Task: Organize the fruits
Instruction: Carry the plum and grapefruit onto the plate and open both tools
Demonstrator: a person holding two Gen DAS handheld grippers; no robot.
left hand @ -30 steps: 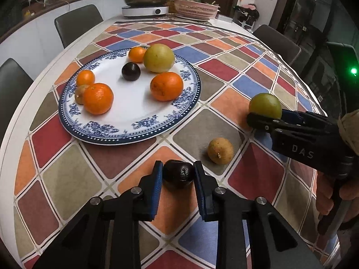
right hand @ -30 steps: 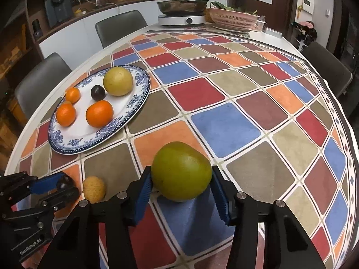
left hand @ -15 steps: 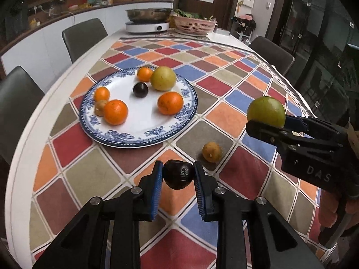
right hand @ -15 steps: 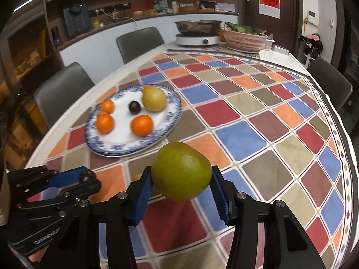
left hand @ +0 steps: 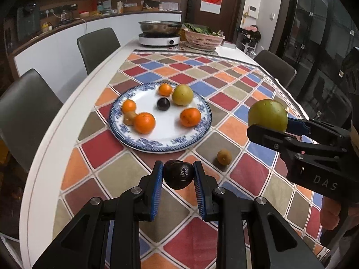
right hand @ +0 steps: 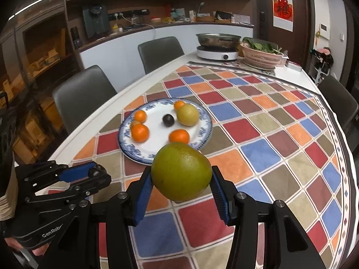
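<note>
My left gripper (left hand: 178, 174) is shut on a dark plum (left hand: 178, 174), held above the tablecloth just in front of the blue-rimmed plate (left hand: 143, 146). My right gripper (right hand: 181, 178) is shut on a large green citrus (right hand: 181, 171), held in the air to the right of the plate; it also shows in the left wrist view (left hand: 267, 115). The plate (right hand: 134, 154) carries several oranges, a yellow-green fruit (left hand: 182, 94), a dark plum (left hand: 163, 104) and a small brown fruit (left hand: 129, 118). A small brown fruit (left hand: 224, 157) lies on the cloth right of the plate.
A chequered cloth (left hand: 224, 74) covers the long white table. At the far end stand an induction cooker with a steel pan (left hand: 159, 34) and a pink basket of greens (left hand: 203, 38). Grey chairs (left hand: 97, 44) line both sides.
Both grippers have risen and drawn back from the table with their fruits; the plate now looks smaller and farther. The small brown fruit stays on the cloth.
</note>
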